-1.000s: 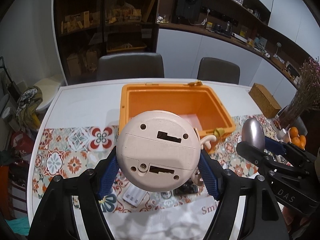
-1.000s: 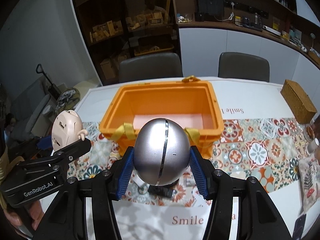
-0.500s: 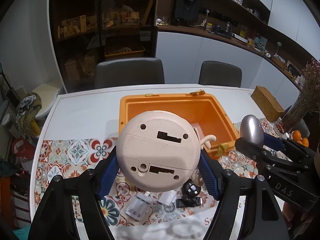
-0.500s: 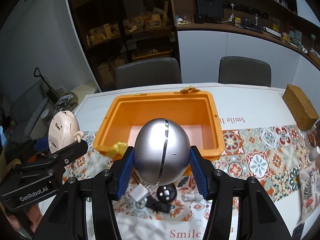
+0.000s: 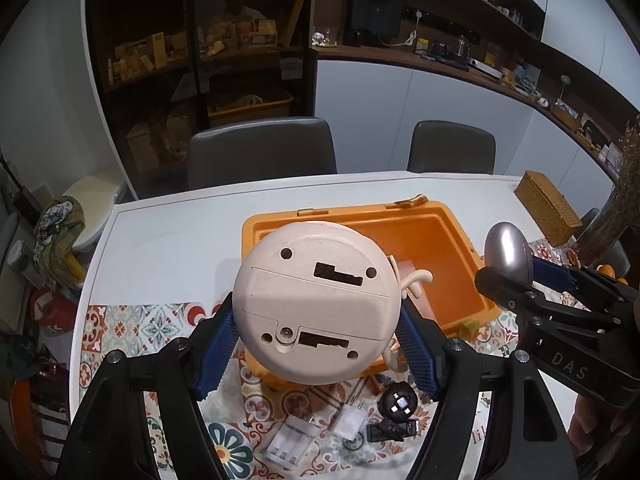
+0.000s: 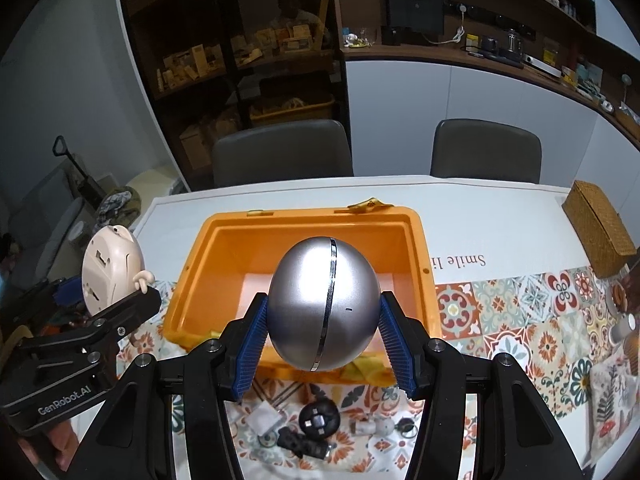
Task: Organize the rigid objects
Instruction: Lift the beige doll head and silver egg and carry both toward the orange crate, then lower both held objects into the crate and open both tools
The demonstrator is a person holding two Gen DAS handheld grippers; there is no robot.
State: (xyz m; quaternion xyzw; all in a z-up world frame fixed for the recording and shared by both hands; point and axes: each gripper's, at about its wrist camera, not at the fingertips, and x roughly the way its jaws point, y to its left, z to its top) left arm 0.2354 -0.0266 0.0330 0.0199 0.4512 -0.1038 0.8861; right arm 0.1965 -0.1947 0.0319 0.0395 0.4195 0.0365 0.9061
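My left gripper (image 5: 316, 344) is shut on a round cream device (image 5: 316, 304) with slots in its flat back and small arm-like pegs; it also shows in the right wrist view as the cream device (image 6: 110, 268). My right gripper (image 6: 324, 340) is shut on a silver egg-shaped object (image 6: 324, 304), seen from the side as the silver egg (image 5: 506, 250) in the left wrist view. Both are held in the air at the near side of an open orange box (image 6: 416, 248), also seen as the orange box (image 5: 448, 232). The box floor shows a pale sheet.
Small loose parts lie on the patterned runner near me: a black round knob (image 6: 318, 420), a white battery holder (image 5: 290, 442), a white cube (image 5: 348, 424), a black clip (image 5: 392, 432). A wicker box (image 6: 598, 232) stands far right. Two grey chairs stand behind the white table (image 5: 168, 240).
Both grippers have pulled back toward me with their objects; the orange box now looks farther away and more small parts show on the runner below.
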